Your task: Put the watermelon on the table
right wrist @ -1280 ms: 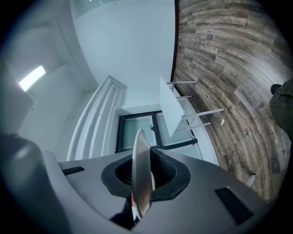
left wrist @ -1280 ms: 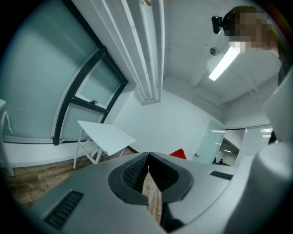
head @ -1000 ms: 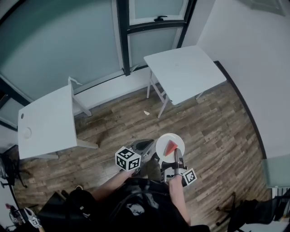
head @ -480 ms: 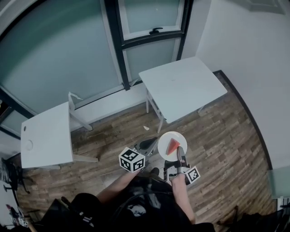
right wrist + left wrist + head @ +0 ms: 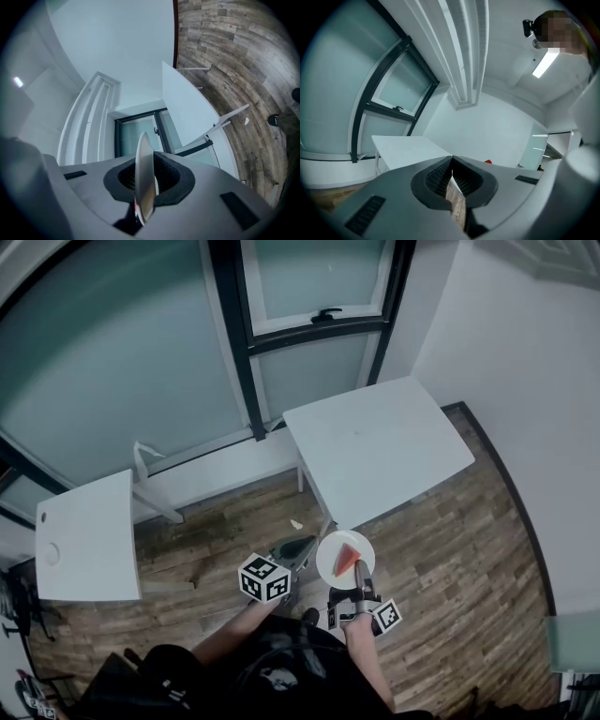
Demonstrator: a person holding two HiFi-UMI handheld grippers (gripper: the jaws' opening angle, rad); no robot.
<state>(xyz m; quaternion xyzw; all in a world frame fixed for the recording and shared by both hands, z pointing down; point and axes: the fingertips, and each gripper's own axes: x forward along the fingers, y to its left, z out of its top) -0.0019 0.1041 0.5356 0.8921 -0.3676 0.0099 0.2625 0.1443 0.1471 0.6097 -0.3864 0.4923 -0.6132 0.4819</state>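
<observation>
A red watermelon slice (image 5: 350,559) lies on a small white plate (image 5: 336,556). My right gripper (image 5: 361,572) is shut on the plate's near rim and carries it just in front of the white folding table (image 5: 375,442). In the right gripper view the plate (image 5: 143,187) stands edge-on, pinched between the jaws of the right gripper (image 5: 146,165). My left gripper (image 5: 300,546) hovers beside the plate on its left. In the left gripper view, the left gripper (image 5: 451,160) has its jaws shut with nothing between them, and the table (image 5: 405,149) lies ahead.
A second white table (image 5: 82,535) stands at the left over the wooden floor (image 5: 450,540). Dark-framed frosted windows (image 5: 234,352) rise behind both tables, with a white wall (image 5: 525,343) at the right. A small scrap (image 5: 296,524) lies on the floor by the table's legs.
Both grippers and the plate with the watermelon have moved forward towards the white table, whose near edge now sits just beyond the plate. The grip on the plate is unchanged.
</observation>
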